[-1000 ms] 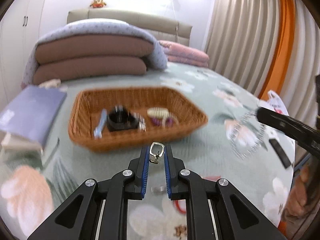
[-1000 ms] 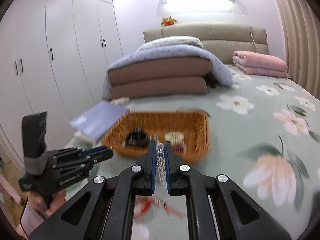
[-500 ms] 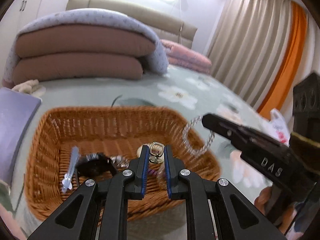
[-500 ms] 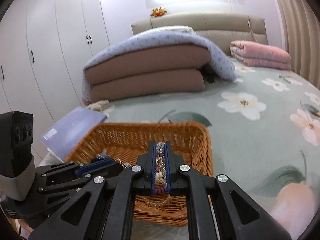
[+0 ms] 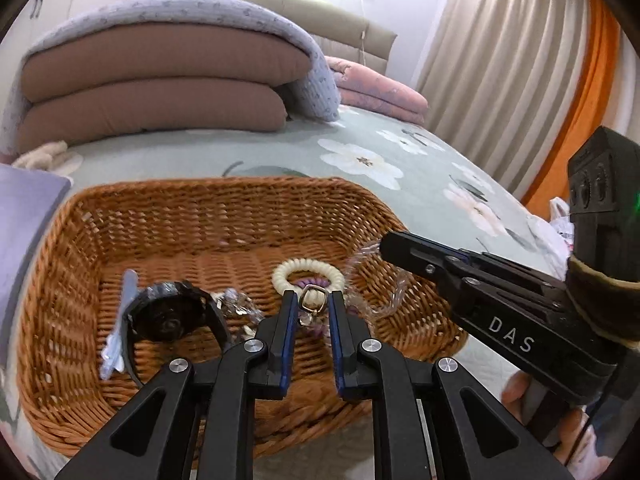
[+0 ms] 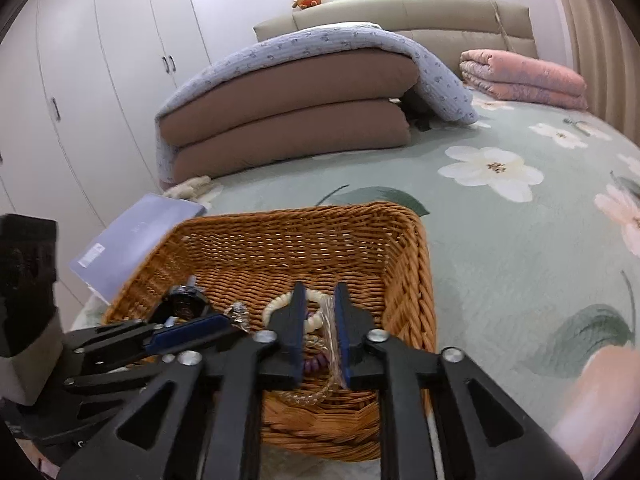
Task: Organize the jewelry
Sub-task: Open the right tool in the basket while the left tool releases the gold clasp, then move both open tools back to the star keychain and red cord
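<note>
A wicker basket (image 5: 240,208) (image 6: 416,264) lies on the flowered bedspread. Inside it are a black watch (image 5: 172,320), a cream bead bracelet (image 5: 308,270) over a purple one, a pale blue clip (image 5: 120,320) and a small crystal piece (image 5: 236,306). My left gripper (image 5: 313,296) hangs over the basket's near side, its jaws opening. A small gold clasp (image 5: 310,300) sits loose between them. My right gripper (image 6: 319,292) is also over the basket with its jaws opening. A clear bead bracelet (image 6: 330,320) slides down along its right pad.
Folded brown and lavender quilts (image 5: 160,80) are stacked behind the basket, with a pink blanket (image 6: 520,76) further back. A lavender book (image 6: 136,240) lies left of the basket. White wardrobes stand on the left, curtains on the right. A hand (image 5: 520,396) holds the right gripper's handle.
Both grippers came forward and down over the basket. Their jaws, shut on the clasp and the clear bracelet before, have parted, and the bracelet hangs lower.
</note>
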